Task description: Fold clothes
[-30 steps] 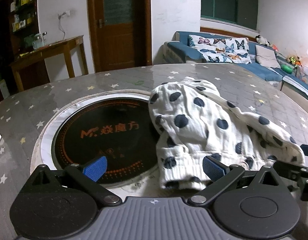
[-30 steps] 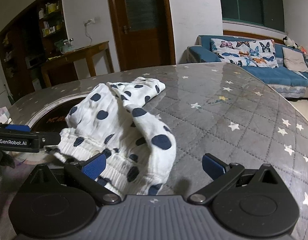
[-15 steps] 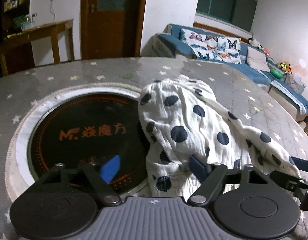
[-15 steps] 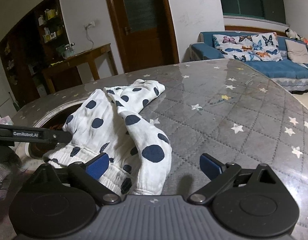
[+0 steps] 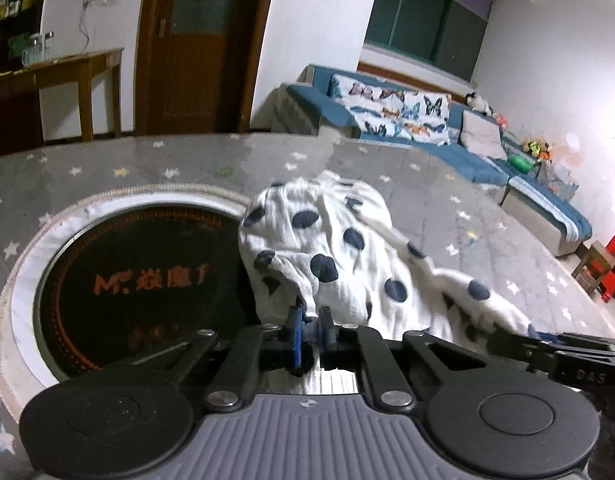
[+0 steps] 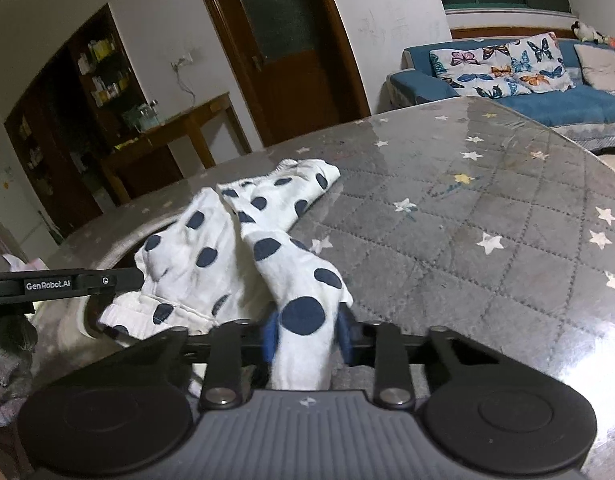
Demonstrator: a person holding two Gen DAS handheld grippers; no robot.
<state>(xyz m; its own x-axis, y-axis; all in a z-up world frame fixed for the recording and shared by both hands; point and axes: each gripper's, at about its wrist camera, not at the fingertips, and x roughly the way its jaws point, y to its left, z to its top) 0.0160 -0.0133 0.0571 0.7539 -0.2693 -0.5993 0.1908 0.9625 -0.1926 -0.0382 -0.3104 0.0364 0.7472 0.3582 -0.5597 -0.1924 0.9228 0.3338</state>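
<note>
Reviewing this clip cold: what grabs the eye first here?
A white garment with navy polka dots lies crumpled on the star-patterned table, partly over a round black cooktop. The left gripper and right gripper have just closed, each pinching its near edge.

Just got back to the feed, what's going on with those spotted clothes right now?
A person is working two handheld grippers on a white garment with dark dots lying crumpled on the star-patterned table, partly over the round inset cooktop. Both jaws have just been closing: the left gripper pinches a fold at the garment's near edge, and the right gripper clamps another bunched part. No fold has been made yet.
</note>
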